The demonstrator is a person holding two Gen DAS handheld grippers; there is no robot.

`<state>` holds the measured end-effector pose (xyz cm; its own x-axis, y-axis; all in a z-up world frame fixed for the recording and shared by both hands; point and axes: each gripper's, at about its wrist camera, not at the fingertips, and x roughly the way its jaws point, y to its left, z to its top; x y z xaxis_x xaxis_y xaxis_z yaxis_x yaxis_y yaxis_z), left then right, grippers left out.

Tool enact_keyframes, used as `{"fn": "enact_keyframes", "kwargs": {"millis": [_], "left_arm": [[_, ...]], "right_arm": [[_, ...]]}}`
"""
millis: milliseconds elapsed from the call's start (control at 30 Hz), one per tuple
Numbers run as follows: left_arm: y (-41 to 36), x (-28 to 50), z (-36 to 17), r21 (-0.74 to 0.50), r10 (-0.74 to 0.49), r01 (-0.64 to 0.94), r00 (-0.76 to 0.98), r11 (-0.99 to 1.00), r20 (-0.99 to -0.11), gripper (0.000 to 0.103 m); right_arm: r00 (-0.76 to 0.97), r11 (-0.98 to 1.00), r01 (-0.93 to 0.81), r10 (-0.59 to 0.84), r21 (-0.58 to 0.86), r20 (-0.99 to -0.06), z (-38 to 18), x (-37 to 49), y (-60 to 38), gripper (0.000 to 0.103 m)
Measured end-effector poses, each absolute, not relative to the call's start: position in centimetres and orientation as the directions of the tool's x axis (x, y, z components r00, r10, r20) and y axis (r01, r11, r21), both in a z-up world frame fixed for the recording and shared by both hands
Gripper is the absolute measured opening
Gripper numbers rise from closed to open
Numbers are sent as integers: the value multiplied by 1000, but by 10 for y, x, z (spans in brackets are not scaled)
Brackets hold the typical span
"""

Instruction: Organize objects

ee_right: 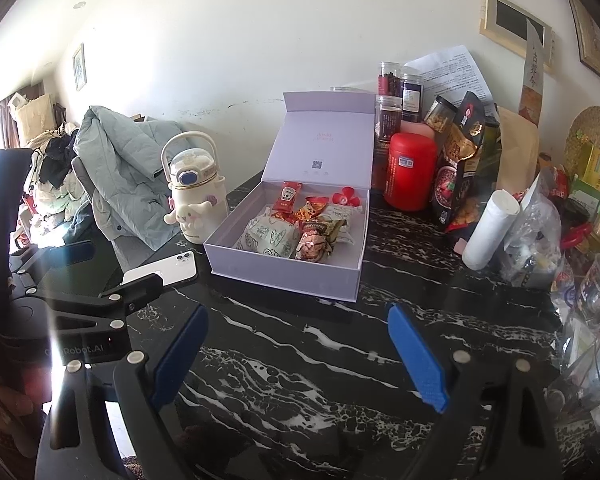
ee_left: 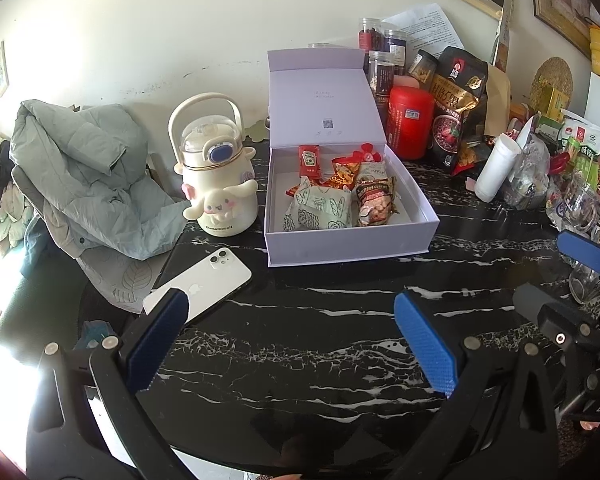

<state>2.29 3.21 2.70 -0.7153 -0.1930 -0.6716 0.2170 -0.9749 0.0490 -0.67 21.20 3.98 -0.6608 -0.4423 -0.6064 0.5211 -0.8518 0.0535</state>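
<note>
A lived-in home, likely a dining or living room. A black marble table (ee_left: 320, 340) stands against a scuffed white wall hung with framed pictures (ee_right: 514, 20). Snack bags (ee_left: 458, 112), jars (ee_left: 382, 68) and a cartoon water bottle (ee_left: 216, 172) crowd it, a phone (ee_left: 200, 284) lies there, and a jacket (ee_left: 84, 168) is draped over a chair.

Left claw (ee_left: 296, 340) open over black marble table (ee_left: 320, 320); lavender box (ee_left: 340, 236) holds snack packets (ee_left: 340, 196).

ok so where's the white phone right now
The white phone lies face down on the black marble table, left of the open box, just in front of the cream bottle.
</note>
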Motion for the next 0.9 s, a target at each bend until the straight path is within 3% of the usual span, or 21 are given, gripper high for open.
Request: {"fn": "enact_keyframes", "kwargs": {"millis": [900], "left_arm": [[32, 13, 9, 46, -178, 204, -695, -978, -696, 103]], "right_arm": [[-626, -864, 496, -425, 87, -654, 15, -26, 215, 93]]}}
